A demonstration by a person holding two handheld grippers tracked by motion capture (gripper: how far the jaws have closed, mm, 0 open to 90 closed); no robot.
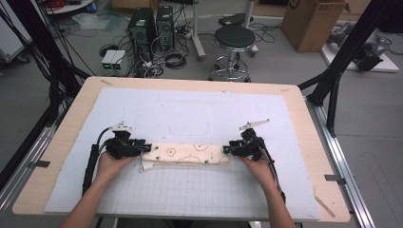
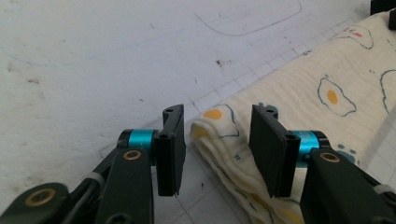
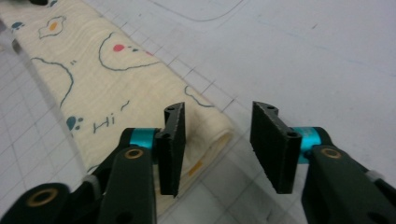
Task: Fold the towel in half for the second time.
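One folded egg-print cloth (image 1: 186, 154) lies mid-mat on the white grid mat (image 1: 199, 199). Two claws: my left gripper (image 1: 142, 148) and right gripper (image 1: 227, 150) spread at its ends, pinching nothing. Near left corner rumpled, layers uncountable.

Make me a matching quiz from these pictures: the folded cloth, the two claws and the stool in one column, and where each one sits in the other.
Things:
1. folded cloth
2. left claw
3. right claw
4. stool

Places:
A. on the floor beyond the table
B. open at the cloth's right end
C. lying flat between the two claws
D. open at the cloth's left end

Pairs: 1-C, 2-D, 3-B, 4-A
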